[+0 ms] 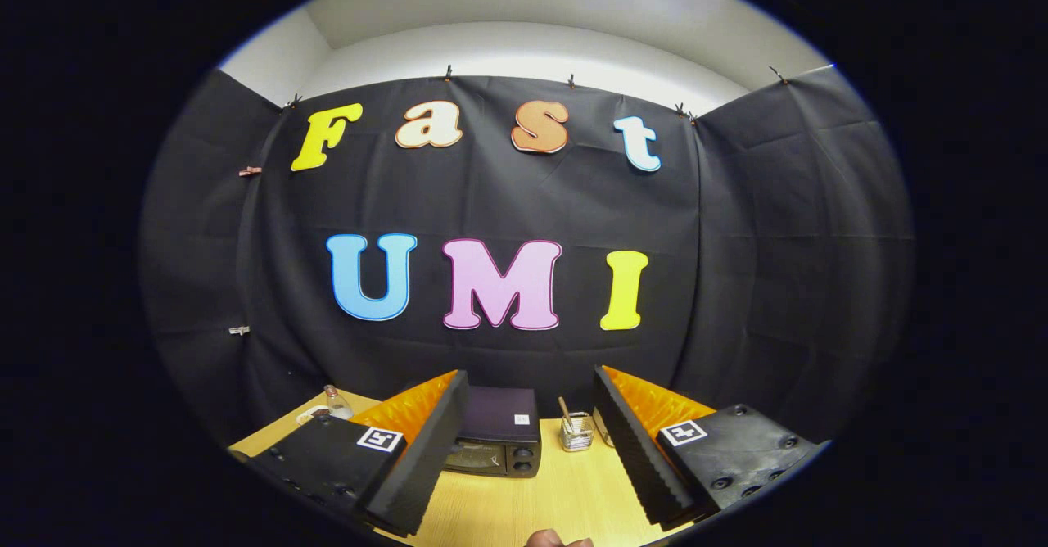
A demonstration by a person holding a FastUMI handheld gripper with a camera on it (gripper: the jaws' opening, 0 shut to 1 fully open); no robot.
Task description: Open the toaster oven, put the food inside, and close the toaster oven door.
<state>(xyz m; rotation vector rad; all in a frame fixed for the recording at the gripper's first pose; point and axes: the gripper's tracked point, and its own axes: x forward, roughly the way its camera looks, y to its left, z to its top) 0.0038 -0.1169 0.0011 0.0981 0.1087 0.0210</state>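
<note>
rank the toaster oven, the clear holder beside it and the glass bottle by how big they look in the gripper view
1. toaster oven, beyond the open gripper
2. clear holder
3. glass bottle, close to the holder in apparent size, so unsure

A light wooden desk (565,494) carries a small clear glass holder with sticks (576,431) and a small clear glass bottle (336,402).

wooden table (540,498), toaster oven (498,440), glass jar (577,432), small bottle (336,404)
</note>
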